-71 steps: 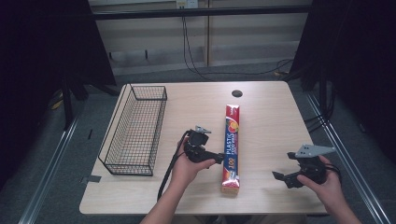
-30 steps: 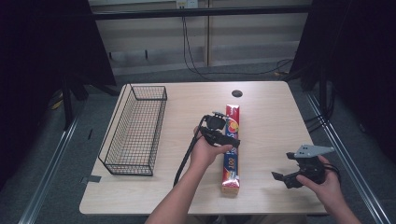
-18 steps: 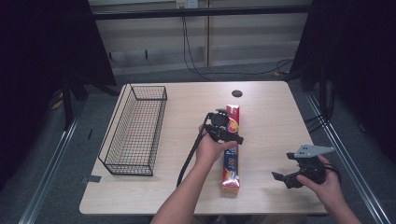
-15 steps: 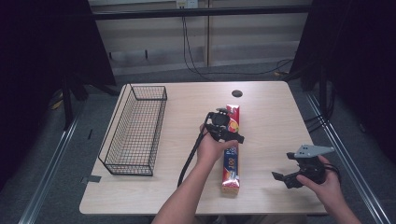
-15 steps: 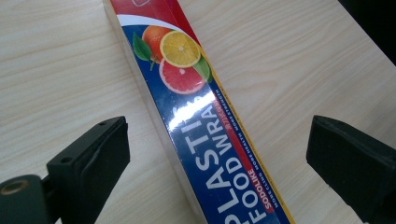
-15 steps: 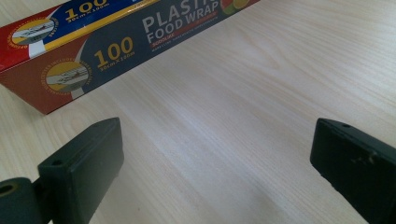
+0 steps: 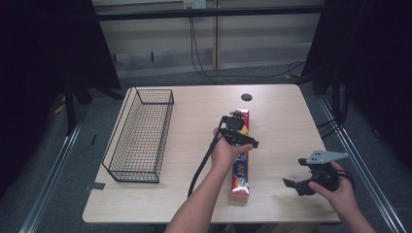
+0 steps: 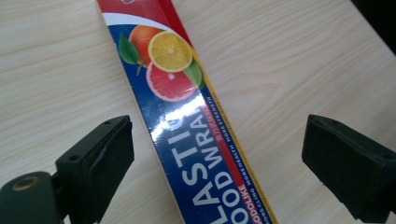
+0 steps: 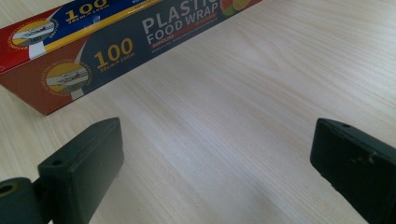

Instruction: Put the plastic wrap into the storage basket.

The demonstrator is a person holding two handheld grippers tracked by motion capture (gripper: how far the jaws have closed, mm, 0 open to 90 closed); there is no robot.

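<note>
On the table [image 7: 286, 121], the plastic wrap box [image 8: 187, 126] lies directly under your left gripper [image 7: 236, 132], its long axis crossing between the released jaws; your right gripper [image 7: 311, 177], also spread wide, sits well off beside the box's near end

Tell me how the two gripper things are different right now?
The left gripper hangs over the plastic wrap box, with the box between its open jaws; the right gripper sits off to the side above bare table, with nothing between its jaws. The right gripper shows a grey three-cornered plate on top; I can't make one out on the left gripper. Both are black, held in a hand, with jaws wide open.
</note>
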